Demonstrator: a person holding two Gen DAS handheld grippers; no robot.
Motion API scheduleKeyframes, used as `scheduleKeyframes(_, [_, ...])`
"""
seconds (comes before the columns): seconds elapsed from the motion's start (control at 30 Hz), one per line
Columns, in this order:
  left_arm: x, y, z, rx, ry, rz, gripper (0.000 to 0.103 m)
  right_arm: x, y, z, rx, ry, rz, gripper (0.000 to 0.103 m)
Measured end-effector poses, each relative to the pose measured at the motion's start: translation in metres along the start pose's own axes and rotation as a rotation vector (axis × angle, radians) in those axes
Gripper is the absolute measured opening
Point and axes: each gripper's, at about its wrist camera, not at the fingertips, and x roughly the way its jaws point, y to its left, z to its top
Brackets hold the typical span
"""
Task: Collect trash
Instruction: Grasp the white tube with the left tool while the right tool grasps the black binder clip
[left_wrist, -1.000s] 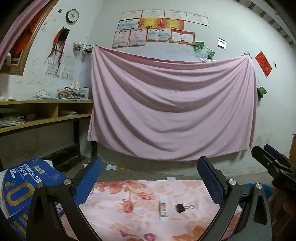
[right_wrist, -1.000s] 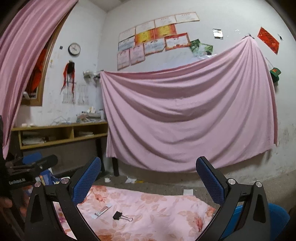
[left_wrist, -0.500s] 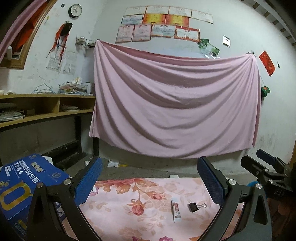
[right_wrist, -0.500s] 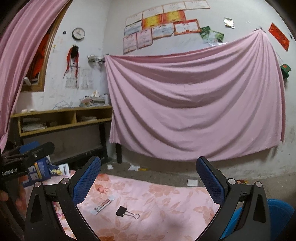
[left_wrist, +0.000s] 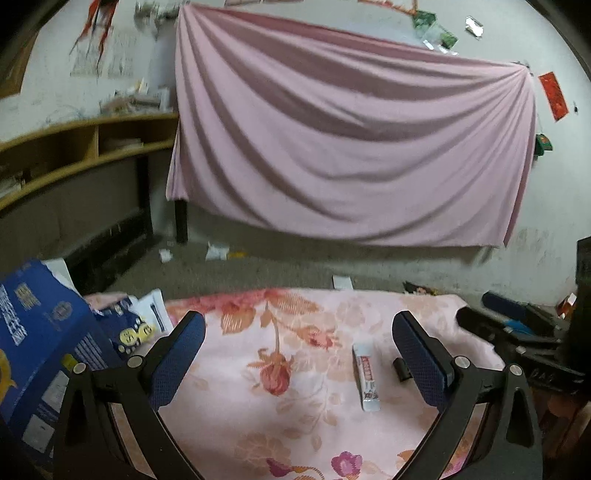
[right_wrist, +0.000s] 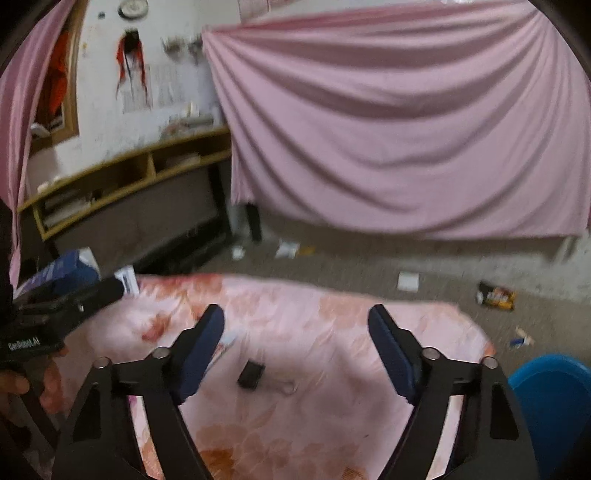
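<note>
A small white and red wrapper lies on the flowered cloth that covers the table. A black binder clip lies just right of it, partly hidden by my left gripper's right finger. My left gripper hangs open above the cloth, holding nothing. In the right wrist view the binder clip lies on the cloth below my right gripper. Its jaws are closing, and the pads touch nothing. The wrapper peeks out behind its left finger.
A blue printed box and papers stand at the table's left end. A blue bin sits low at the right. Scraps and a dark packet litter the floor beyond. A pink sheet hangs on the far wall, with wooden shelves to its left.
Both grippers have tipped downward and come closer to the cloth, so the wrapper and clip look larger. The right gripper's fingers stand closer together than before.
</note>
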Motion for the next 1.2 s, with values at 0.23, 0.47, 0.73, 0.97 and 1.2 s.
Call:
scheduleKeyframes(0.23, [0.032, -0.002, -0.002, -0.005, 0.157, -0.051, 0.065, 0.039, 0.008, -0.008, -0.004, 0.223, 0.069, 0.057])
scheduleKeyframes(0.47, [0.053, -0.009, -0.004, 0.014, 0.263, -0.102, 0.044, 0.055, 0.011, -0.017, 0.006, 0.339, 0.116, 0.056])
scheduleKeyframes(0.73, [0.067, -0.011, -0.008, 0.004, 0.340, -0.163, 0.042, 0.063, 0.014, -0.018, -0.016, 0.375, 0.105, 0.027])
scheduleKeyframes(0.97, [0.077, -0.028, -0.013, 0.030, 0.416, -0.220, 0.040, 0.054, 0.003, -0.018, 0.007, 0.359, 0.105, 0.026])
scheduleKeyframes(1.2, [0.094, -0.050, -0.017, 0.093, 0.480, -0.203, 0.037, 0.035, -0.009, -0.015, 0.034, 0.287, 0.089, 0.026])
